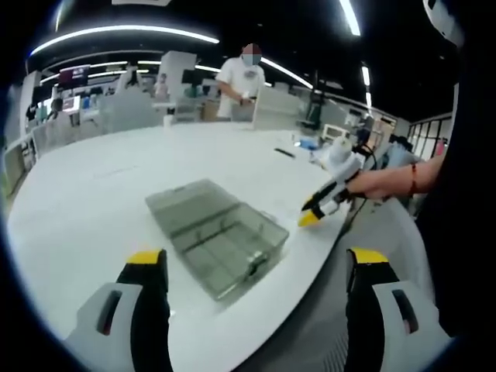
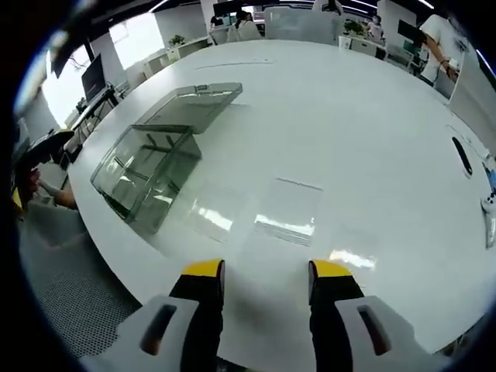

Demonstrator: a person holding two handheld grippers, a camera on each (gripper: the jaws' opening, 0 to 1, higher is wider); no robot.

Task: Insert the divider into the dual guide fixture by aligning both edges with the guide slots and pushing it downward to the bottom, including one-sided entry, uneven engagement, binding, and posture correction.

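So basically nothing's started yet. Right gripper [image 2: 266, 279] has its jaws spread with nothing between them, hovering at the table [image 2: 372, 139] edge. Just past its tips, two clear flat divider sheets [image 2: 288, 213] lie on the white surface, untouched. Beside those, further from the gripper, sits the clear guide fixture box [image 2: 147, 170] with its lid flipped open behind it. Left gripper [image 1: 256, 267] is spread and empty too, looking at the same box [image 1: 221, 236]. Picking, aligning and pushing down are all left.
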